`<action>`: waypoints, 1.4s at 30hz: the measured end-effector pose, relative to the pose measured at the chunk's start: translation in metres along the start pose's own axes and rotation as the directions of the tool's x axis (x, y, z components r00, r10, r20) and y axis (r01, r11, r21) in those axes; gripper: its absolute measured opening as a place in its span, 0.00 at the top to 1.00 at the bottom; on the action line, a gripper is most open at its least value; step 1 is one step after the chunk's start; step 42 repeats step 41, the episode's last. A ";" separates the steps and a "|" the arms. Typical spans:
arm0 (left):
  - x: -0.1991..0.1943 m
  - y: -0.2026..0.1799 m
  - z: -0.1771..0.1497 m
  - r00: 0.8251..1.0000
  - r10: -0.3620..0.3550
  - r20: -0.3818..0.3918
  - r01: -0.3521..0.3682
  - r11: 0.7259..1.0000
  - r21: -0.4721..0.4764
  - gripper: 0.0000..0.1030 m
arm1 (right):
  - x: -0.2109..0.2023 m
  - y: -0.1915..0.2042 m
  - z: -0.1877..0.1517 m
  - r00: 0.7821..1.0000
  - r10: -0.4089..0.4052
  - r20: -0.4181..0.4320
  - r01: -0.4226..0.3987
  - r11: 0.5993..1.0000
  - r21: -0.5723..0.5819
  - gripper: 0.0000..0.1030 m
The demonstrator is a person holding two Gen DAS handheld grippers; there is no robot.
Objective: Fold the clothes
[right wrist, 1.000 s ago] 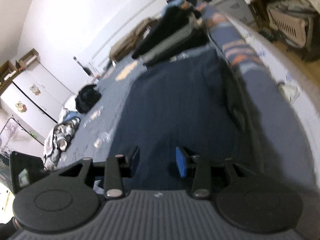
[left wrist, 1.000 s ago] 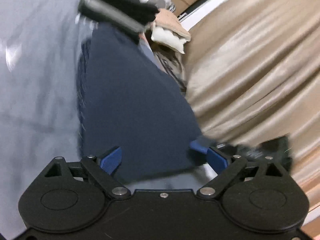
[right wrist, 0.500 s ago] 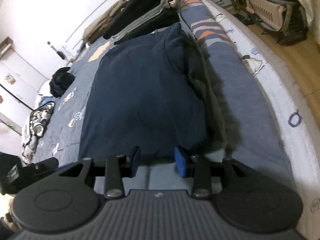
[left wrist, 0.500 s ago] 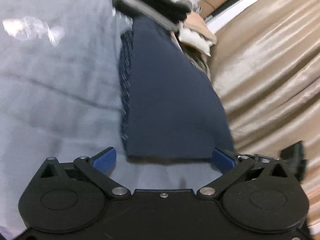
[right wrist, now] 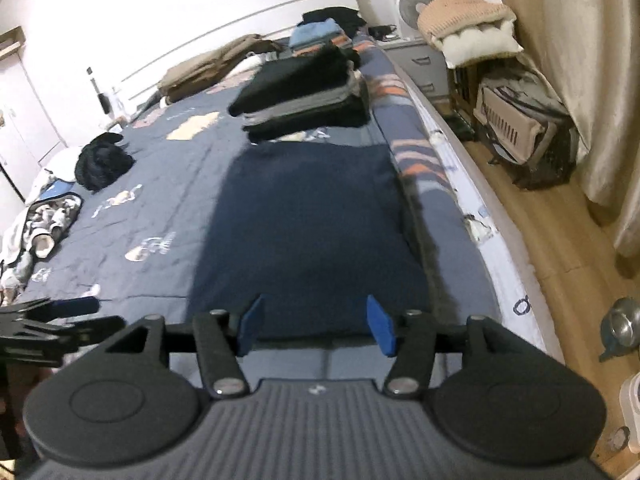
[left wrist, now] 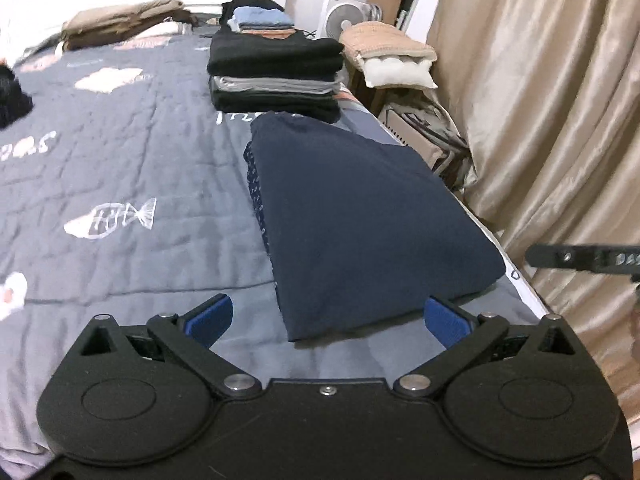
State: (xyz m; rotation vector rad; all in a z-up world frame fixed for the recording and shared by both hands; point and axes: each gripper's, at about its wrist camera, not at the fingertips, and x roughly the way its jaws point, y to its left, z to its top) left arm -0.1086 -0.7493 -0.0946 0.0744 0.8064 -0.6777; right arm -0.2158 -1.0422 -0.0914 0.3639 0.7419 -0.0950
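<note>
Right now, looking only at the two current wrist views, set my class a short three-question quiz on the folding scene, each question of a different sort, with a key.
1. True or false: the left gripper is clamped on the navy garment.
2. What stands on the bed just beyond the navy garment? A) a stack of folded clothes B) a laundry basket C) a suitcase
3. Fill in: the right gripper has its jaws ____ and holds nothing.

Key: 1 false, its jaws are spread wide with nothing between them; 2 A, the stack of folded clothes; 3 open.
</note>
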 end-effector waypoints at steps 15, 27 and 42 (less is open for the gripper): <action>-0.059 -0.027 0.017 0.998 0.051 -0.045 -0.044 0.987 0.158 0.00 | -0.048 0.056 0.007 0.992 -0.072 -0.103 0.063 0.995 -0.082 0.43; -0.086 -0.044 0.024 0.995 0.096 -0.021 -0.089 0.968 0.234 0.00 | -0.067 0.068 0.010 0.988 -0.112 -0.103 0.094 0.982 -0.164 0.43; -0.084 -0.053 0.026 0.997 0.073 -0.007 -0.070 0.972 0.223 0.00 | -0.072 0.066 0.014 0.987 -0.121 -0.109 0.098 0.975 -0.198 0.43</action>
